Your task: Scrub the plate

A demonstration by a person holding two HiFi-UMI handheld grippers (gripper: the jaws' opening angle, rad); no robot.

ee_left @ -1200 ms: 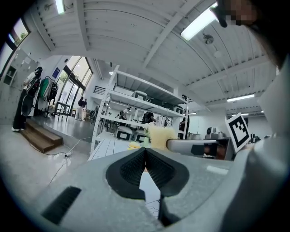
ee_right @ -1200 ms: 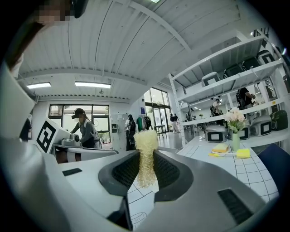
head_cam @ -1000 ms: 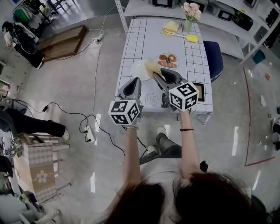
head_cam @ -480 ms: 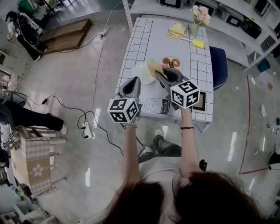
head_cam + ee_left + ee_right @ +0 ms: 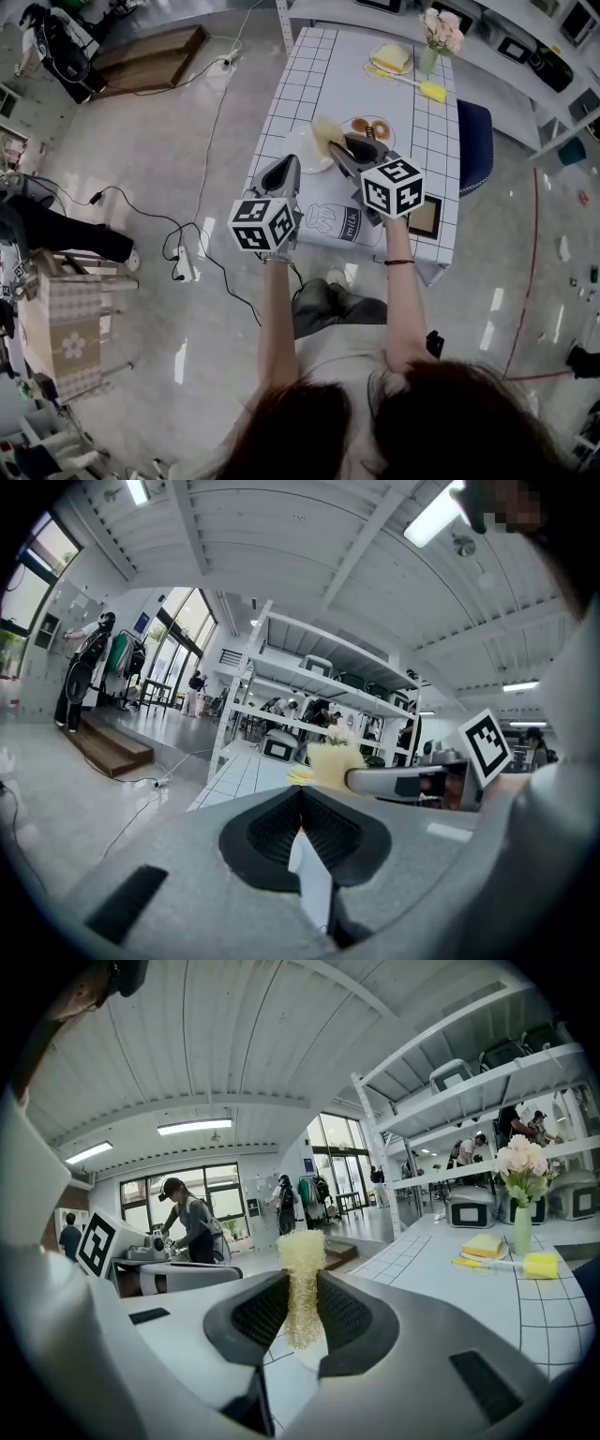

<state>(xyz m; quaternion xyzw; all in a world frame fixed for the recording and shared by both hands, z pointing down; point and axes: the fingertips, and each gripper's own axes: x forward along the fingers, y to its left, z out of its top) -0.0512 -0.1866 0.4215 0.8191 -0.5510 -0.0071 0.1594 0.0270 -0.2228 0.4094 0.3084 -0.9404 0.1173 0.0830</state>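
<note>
A white plate point(image 5: 302, 155) lies near the left edge of the grid-patterned table point(image 5: 328, 70). My right gripper point(image 5: 339, 148) is shut on a pale yellow loofah scrubber point(image 5: 326, 129), which hangs over the plate's far right part. In the right gripper view the scrubber point(image 5: 302, 1288) stands pinched between the two black pads, with the plate point(image 5: 309, 1361) below it. My left gripper point(image 5: 289, 165) hovers at the plate's near rim. Its jaws point(image 5: 302, 787) meet at the tips, and nothing shows beyond them.
A plate of doughnuts point(image 5: 370, 129) sits just right of the white plate. Farther back are a yellow sponge on a dish point(image 5: 391, 58), a yellow-headed brush point(image 5: 431, 91) and a flower vase point(image 5: 439, 36). A blue chair point(image 5: 475, 141) stands right of the table; cables point(image 5: 187, 253) cross the floor.
The scrubber has shifted slightly towards the plate's far right rim. Both grippers sit a little farther over the table's edge, and the head camera has moved.
</note>
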